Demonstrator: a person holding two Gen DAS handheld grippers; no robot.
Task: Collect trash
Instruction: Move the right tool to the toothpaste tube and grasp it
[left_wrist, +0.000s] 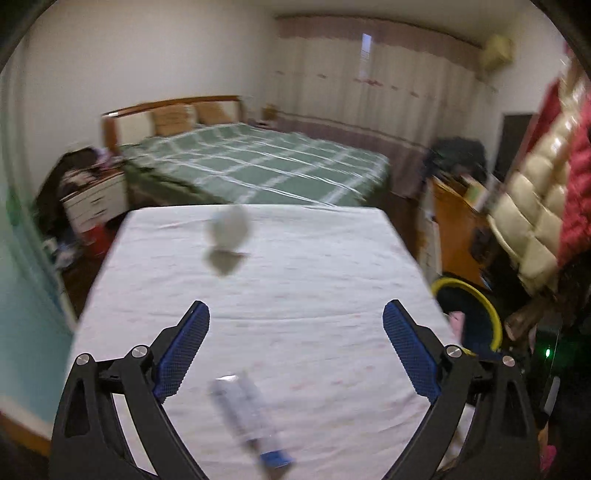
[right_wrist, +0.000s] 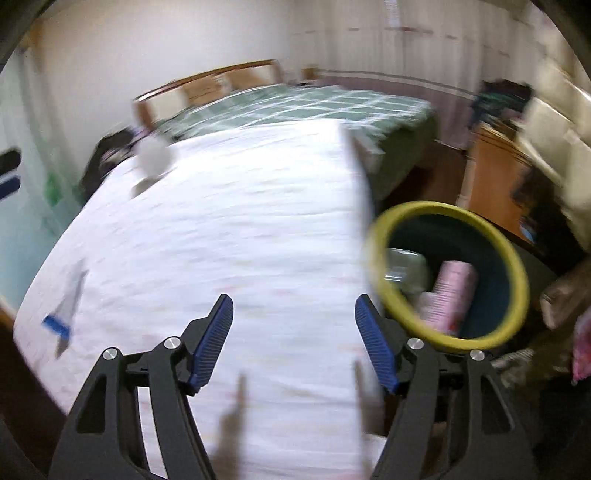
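Note:
A crumpled white paper ball (left_wrist: 231, 227) (right_wrist: 155, 157) sits toward the far side of the white-clothed table (left_wrist: 314, 280) (right_wrist: 240, 221), blurred, with a grey shadow below it. A flat clear wrapper with a blue end (left_wrist: 251, 424) (right_wrist: 66, 314) lies near the front edge. My left gripper (left_wrist: 295, 306) hovers wide open above that wrapper, pads clear of it. My right gripper (right_wrist: 294, 299) is open and empty over the table's right part, beside the yellow-rimmed bin (right_wrist: 443, 210) (left_wrist: 476, 291). The bin holds pink packaging (right_wrist: 450, 291) and a clear piece (right_wrist: 402, 266).
Behind the table stands a bed with a green checked cover (left_wrist: 258, 166) (right_wrist: 314, 103). An orange cabinet (left_wrist: 454, 229) (right_wrist: 491, 184) and hanging padded jackets (left_wrist: 546, 177) crowd the right. A white nightstand (left_wrist: 96, 199) stands at the left. Both views are motion-blurred.

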